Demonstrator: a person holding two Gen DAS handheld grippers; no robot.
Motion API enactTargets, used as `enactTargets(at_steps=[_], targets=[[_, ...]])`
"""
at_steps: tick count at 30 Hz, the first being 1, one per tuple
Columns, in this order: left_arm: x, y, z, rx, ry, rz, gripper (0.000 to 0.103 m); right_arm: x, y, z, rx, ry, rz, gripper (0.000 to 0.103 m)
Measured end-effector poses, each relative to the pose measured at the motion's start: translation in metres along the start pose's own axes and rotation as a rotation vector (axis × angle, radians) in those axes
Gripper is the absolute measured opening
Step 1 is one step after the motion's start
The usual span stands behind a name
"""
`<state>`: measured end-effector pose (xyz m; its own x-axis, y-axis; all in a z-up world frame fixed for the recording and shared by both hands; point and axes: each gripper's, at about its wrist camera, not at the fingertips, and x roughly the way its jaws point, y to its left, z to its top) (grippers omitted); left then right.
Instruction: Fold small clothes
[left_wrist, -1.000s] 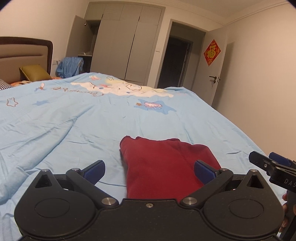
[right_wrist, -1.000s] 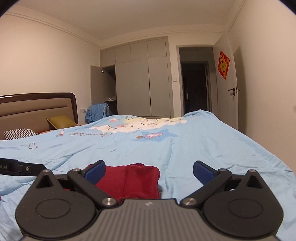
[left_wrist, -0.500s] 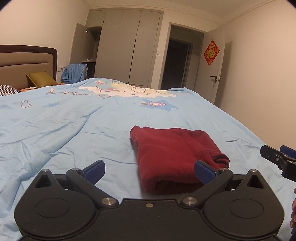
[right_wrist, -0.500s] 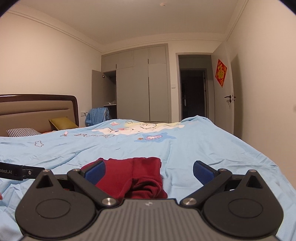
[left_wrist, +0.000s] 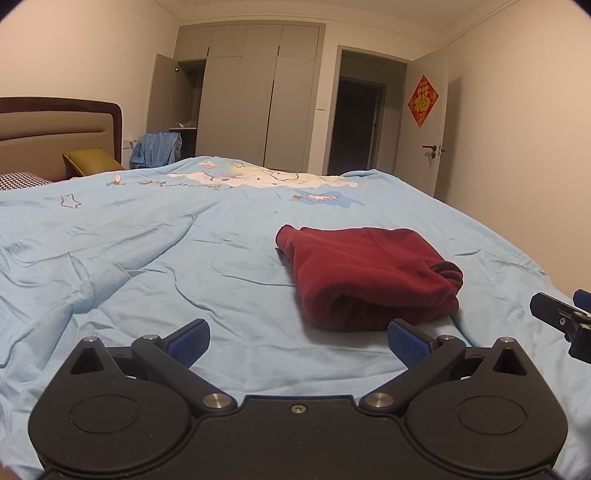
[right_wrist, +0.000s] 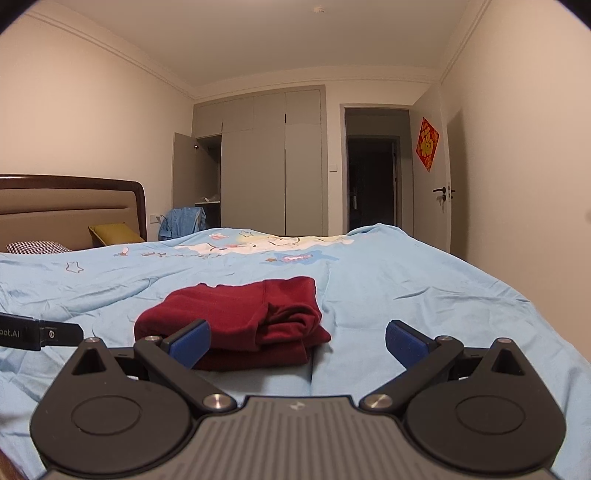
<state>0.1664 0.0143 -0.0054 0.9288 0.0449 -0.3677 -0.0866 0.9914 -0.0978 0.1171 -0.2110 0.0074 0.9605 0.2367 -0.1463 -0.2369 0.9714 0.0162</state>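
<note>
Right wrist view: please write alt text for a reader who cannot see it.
A folded dark red garment lies on a light blue bedspread, just beyond the open, empty right gripper. The tip of the left gripper shows at the left edge. Behind are a headboard, grey wardrobes and an open door.

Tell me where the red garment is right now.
The red garment lies folded on the light blue bedspread, right of centre in the left wrist view and left of centre in the right wrist view, just ahead of both open grippers, touching neither.
</note>
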Motion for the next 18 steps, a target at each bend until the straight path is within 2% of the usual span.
enactTargets(at_steps=[18], targets=[[-0.003, -0.002, -0.009, 0.008, 0.014, 0.000, 0.102, -0.002, 0.005, -0.014, -0.004, 0.039, 0.012, 0.103]])
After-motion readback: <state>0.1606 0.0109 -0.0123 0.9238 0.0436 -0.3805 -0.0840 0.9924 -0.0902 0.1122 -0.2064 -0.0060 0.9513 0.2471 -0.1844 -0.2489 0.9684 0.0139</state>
